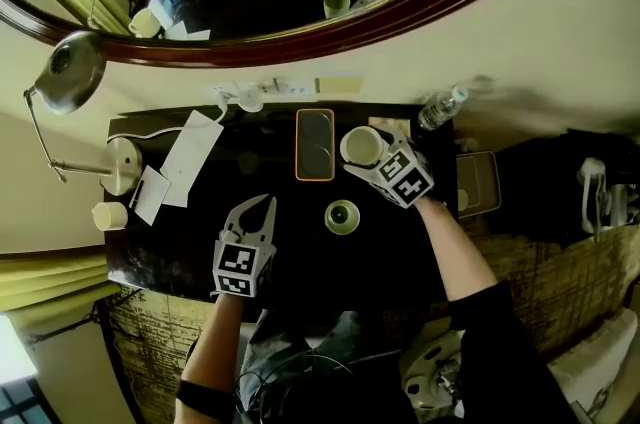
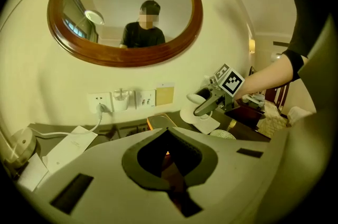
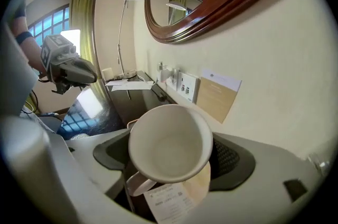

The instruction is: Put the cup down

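Step in hand, as I read it: carry phase, cup not down yet. My right hand-held gripper (image 1: 366,150) is clamped on the cup (image 3: 169,142), jaws spread wide round its body, handle at the low side. The cup is tipped, mouth facing the gripper cam, empty inside. In the head view it's just right of the phone (image 1: 315,144), level w/ the phone's upper half. It looks lifted off the counter (image 1: 180,252), tho I can't judge the gap from above. A small printed card (image 3: 170,206) shows beneath it.

Left hand-held gripper (image 1: 264,204): jaws together, nothing btw them. It hangs left of the phone & nearer me, well apart from the cup. No job for it atm.

The saucer (image 1: 342,216) lies nearer me than the phone, off its lower right corner. Prob. the landing spot, but that's my guess; the task doesn't say.

Next move needs: roll the wrist so the cup's base faces down, bring it over the saucer or a bare patch, and lower till the base sits flat. Only then spread the jaws. Mind the phone's right edge; a tipped cup could clip it or topple on release.
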{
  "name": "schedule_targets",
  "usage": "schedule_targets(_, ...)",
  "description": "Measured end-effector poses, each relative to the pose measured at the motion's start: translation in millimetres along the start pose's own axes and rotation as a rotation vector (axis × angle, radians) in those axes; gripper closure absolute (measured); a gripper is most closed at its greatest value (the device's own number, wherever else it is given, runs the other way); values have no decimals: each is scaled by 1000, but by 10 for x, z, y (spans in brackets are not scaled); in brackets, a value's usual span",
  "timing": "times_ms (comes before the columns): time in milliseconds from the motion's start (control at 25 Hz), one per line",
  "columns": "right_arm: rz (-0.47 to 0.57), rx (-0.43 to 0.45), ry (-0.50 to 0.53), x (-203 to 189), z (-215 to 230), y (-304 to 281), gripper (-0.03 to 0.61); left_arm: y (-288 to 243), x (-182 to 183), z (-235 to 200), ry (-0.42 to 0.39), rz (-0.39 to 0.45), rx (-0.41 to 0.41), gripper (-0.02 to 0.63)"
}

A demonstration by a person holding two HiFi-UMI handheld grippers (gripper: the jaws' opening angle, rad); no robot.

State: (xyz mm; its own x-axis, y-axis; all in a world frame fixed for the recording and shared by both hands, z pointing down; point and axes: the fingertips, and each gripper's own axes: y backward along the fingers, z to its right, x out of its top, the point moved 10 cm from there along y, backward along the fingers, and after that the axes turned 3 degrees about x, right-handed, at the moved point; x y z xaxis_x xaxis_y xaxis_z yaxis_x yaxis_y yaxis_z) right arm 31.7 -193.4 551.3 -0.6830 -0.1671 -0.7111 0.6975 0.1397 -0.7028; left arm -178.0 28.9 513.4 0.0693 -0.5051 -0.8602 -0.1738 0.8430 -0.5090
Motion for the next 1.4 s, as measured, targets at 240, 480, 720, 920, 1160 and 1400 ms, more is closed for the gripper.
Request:
schedule_targets(240, 39, 29, 24, 366, 166, -428, 146, -201, -70, -121, 5, 3, 13, 612)
schedule_targets(480, 48, 52, 56, 598, 232, -706, 146, -301, -109, -225, 18, 7, 33, 612)
schedule_targets(720, 19, 79, 67, 632, 220, -894, 146, -295, -136, -268, 32, 13, 47, 612)
schedule_targets(920, 10, 96, 71, 628, 187, -1014, 144, -261, -147, -319, 37, 18, 61, 612)
schedule_targets(1160, 21, 53, 84, 645, 160, -1054, 114, -154, -178, -390, 48, 25, 81, 612)
schedule_targets(1400, 37, 10, 77, 660, 141, -996, 98, -59, -176, -445, 45, 27, 89, 612)
